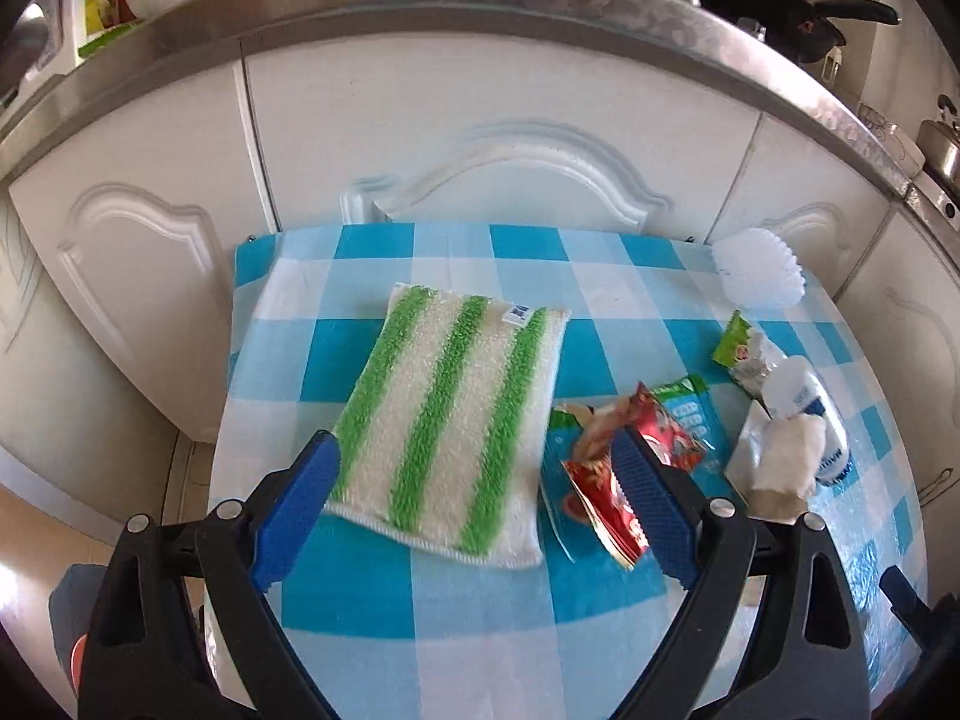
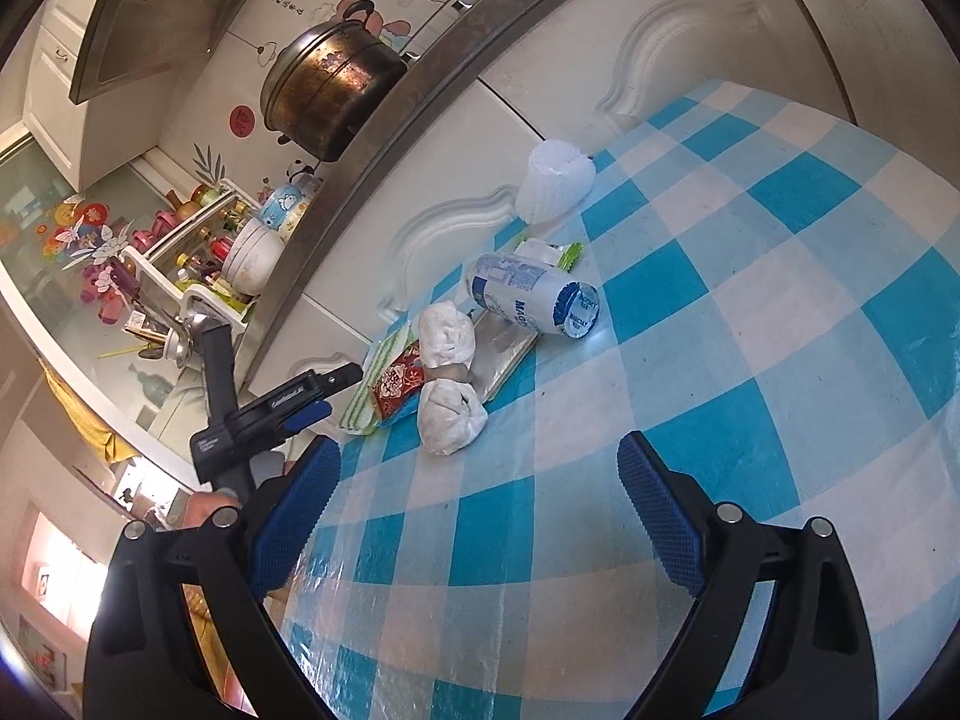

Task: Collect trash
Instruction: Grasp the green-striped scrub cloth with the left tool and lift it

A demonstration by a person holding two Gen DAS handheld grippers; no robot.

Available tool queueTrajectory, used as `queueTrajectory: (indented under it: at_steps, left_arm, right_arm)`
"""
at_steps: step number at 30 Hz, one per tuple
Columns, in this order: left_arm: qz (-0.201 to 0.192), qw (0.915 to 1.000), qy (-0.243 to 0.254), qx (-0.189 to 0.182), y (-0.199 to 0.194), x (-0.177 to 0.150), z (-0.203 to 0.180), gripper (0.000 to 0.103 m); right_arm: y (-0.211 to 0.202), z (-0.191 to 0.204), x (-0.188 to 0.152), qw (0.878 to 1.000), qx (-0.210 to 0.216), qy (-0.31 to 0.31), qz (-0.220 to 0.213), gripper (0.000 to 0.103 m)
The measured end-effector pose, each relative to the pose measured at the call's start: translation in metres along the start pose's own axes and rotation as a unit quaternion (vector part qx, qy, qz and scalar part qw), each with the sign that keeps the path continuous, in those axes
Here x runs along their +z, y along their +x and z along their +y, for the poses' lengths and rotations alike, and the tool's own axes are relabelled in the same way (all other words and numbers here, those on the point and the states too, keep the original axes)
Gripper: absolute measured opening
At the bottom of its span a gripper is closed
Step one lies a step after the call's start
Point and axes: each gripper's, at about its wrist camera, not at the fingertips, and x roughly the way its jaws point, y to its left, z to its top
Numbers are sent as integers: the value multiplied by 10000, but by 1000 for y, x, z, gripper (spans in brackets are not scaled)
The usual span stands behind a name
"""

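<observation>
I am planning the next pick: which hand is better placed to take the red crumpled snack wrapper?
Left, probably. The left tool is open and its right finger already sits at the red crumpled snack wrapper. The right tool is open too, but the wrapper lies further ahead, beside the white wadded tissue.

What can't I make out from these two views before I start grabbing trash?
- Red wrapper: left wrist view, lower part hidden behind a finger of the open left claw.
- Blue-green packet: mostly covered by the red wrapper.
- Green-striped cloth: right wrist view, only a sliver shows behind the wrappers.
- White bottle: label print too small to read fully.
- Foil sheet: partly under the crumpled tissue.
</observation>
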Motion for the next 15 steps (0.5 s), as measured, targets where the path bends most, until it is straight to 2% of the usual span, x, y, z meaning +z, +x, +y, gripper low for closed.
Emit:
queueTrajectory:
  at_steps: [2, 5, 7, 11, 15]
  left_arm:
    - [119, 9998, 93, -139, 13, 10, 2, 92]
    - [222, 9994, 251, -64, 25, 17, 4, 92]
    - [346, 9988, 302, -194, 34, 21, 7, 92]
    - [624, 9971, 364, -223, 47, 23, 10, 92]
    - [641, 9968, 441, -170, 53, 23, 9, 92]
  right_arm:
    - [2, -2, 1, 10000, 13, 30, 16, 93]
    - [3, -4, 1, 9999, 50, 85, 29, 93]
    - [3, -4, 2, 10000, 50, 77, 32, 93]
    - [5, -1, 1, 10000, 38, 4, 66, 93]
    - [8, 6, -1, 9998, -13, -155, 116, 93]
